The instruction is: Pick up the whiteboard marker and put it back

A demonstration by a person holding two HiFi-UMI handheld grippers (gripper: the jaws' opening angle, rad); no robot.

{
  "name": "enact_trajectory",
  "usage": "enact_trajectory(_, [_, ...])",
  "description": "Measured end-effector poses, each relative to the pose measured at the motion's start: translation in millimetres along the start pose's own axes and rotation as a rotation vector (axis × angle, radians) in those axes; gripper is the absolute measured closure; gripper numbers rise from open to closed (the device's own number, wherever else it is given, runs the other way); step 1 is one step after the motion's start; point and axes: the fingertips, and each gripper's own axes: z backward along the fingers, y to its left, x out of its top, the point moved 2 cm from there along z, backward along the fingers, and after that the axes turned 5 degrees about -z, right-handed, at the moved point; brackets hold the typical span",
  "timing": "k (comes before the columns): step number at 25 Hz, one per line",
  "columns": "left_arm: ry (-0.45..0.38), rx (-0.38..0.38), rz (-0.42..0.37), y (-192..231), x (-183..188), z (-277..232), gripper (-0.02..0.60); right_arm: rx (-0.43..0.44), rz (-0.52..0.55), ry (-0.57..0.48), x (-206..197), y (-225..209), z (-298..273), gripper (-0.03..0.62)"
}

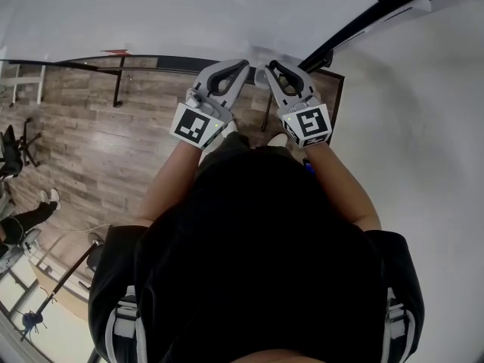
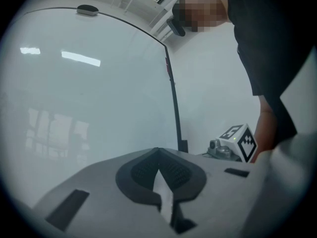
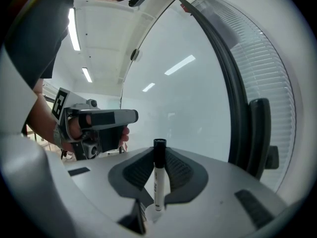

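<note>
My right gripper (image 3: 159, 155) is shut on the whiteboard marker (image 3: 158, 182), a white barrel with a black cap that stands upright between the dark pads. My left gripper (image 2: 158, 151) is shut with nothing in it, its tips touching. Both point at the whiteboard (image 3: 183, 93), also (image 2: 89, 98), which fills the space ahead. In the head view the left gripper (image 1: 229, 72) and the right gripper (image 1: 274, 69) sit side by side, close to the whiteboard (image 1: 189, 13). The left gripper (image 3: 99, 125) shows beside the right one. The marker is not visible in the head view.
The whiteboard's black frame (image 3: 233, 83) runs up the right side, with a black bracket (image 3: 260, 133) on it. A small dark object (image 2: 87, 9) sits on the board's top edge. Wooden floor (image 1: 83, 150) lies to the left, where another person's legs (image 1: 23, 218) show.
</note>
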Motion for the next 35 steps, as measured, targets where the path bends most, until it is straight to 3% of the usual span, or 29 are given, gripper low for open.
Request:
enact_trajectory(24, [0.028,-0.020,-0.013,-8.9,-13.7,-3.5,0.577,0.038,0.103,0.211,-88.1,6.3,-22.7,0.531])
enact_trajectory(35, [0.029,-0.012,0.011,-10.6,-13.2,-5.1,0.578,0.064,0.081,0.320,-121.7,3.8,-27.7,0.530])
